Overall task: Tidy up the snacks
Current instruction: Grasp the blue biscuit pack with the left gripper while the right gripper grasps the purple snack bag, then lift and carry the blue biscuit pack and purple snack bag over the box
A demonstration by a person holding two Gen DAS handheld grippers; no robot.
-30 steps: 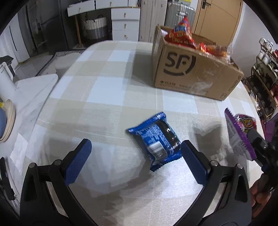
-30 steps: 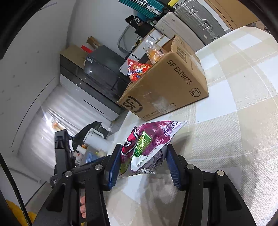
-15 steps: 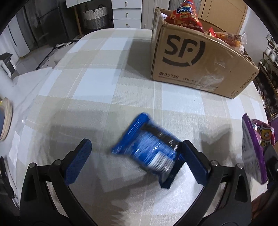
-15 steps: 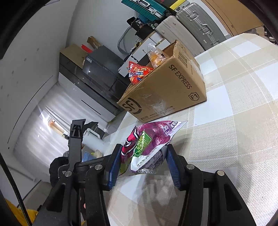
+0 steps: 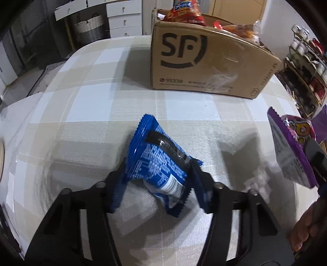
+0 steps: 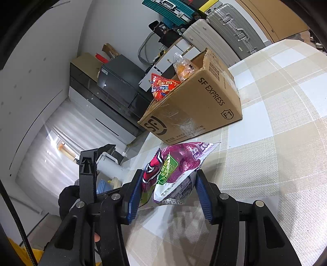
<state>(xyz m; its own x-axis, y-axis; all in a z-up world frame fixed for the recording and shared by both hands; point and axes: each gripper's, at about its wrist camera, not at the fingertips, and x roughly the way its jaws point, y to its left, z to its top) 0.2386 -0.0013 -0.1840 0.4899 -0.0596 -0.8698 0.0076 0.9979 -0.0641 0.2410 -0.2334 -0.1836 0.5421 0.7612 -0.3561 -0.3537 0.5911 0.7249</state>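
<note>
Beyond both grippers, at about twelve o'clock from the left one, a cardboard box (image 5: 204,65) marked SF sits on the checked tablecloth (image 5: 92,106), its flaps up and already stuffed with a red snack bag (image 6: 161,87) and a clear bag of orange pieces (image 6: 181,68). Nothing lies on the cloth between the grippers and the box; that stretch is bare. The table's rounded edge falls away at nine to ten o'clock, toward white drawers (image 5: 122,18) and a wicker basket (image 5: 87,30); at two o'clock a shelf rack (image 5: 306,67) stands close beside the table. Suitcases (image 6: 229,26) line the wall behind the box.

The left gripper (image 5: 157,182) is closing on the blue cookie packet (image 5: 157,161), which sits between its blue pads, squeezed and crumpled, its crimped far end tilted up toward eleven o'clock over the cloth. The right gripper (image 6: 168,190) is clenched on a purple snack bag (image 6: 175,167), glossy, with a green label, held above the table at three o'clock from the left one.
</note>
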